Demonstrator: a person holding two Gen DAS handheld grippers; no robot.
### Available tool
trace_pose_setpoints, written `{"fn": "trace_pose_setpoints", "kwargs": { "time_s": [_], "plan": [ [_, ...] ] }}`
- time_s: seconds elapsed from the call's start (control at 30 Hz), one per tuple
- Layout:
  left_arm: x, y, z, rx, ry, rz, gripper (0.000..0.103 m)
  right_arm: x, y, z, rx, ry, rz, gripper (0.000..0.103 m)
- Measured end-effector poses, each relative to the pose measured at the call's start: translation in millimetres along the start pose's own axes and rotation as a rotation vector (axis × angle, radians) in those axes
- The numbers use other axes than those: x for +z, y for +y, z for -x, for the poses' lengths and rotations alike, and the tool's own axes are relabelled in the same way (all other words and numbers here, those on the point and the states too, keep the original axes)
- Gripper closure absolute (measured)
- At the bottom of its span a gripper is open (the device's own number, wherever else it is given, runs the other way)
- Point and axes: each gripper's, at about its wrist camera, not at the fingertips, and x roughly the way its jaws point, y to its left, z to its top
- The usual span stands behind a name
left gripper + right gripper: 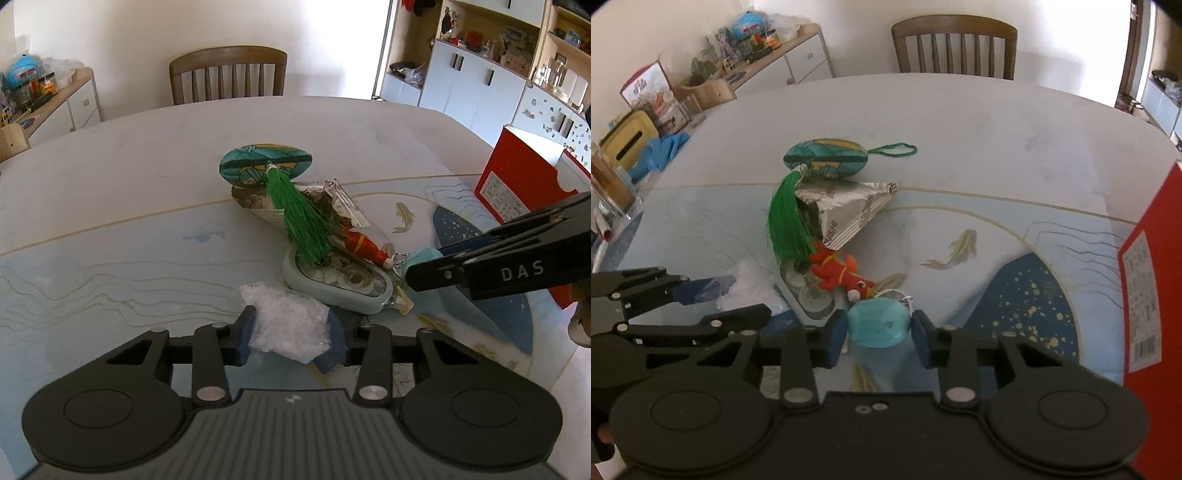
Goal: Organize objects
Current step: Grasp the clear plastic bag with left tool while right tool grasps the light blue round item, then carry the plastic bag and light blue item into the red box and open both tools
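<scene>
Both claws down at the near edge of the pile; step in hand, by my judgement, is the double pick-up that opens the sorting.

Left claw (290,341): jaws drawn in on a crumpled clear plastic bag (286,319), blue pads pressing both its sides. Bag sits between the fingertips, bulging above them.

Right claw (879,332): jaws narrowed around a pale blue charm (879,323). Left pad looks to touch it; a thin gap may remain at the right pad, so contact there is uncertain. A key ring joins the charm to a red plush fish (840,275) just beyond the claw.

Further out from both claws: a grey-green oval case (338,286), a green tassel (301,218) draped over it, a foil packet (849,210), then the teal embroidered sachet (825,158) farthest. Red box (1145,288) stands off to the right of the right claw.

Next move likely calls for a slow lift: the charm will drag the fish, and the tassel lies over the fish's tail end.

Hard to tell: the bag's contents, the case's near rim behind the bag, the table (110,221) under the pile, and where the things are meant to go.
</scene>
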Motion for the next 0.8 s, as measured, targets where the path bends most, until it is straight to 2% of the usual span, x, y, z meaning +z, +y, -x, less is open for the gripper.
{"fn": "trace_pose_setpoints", "kwargs": {
  "time_s": [0.43,0.8],
  "plan": [
    [4.6,-17.8,37.4,-0.005,-0.02,0.005,0.064,-17.2,-9.6,56.0,0.026,-0.059,-0.075,0.066],
    [23.3,-65.2,81.4,-0.066,-0.054,-0.022,0.064,-29.5,-30.7,118.0,0.013,-0.128,-0.127,0.066]
  ]
}}
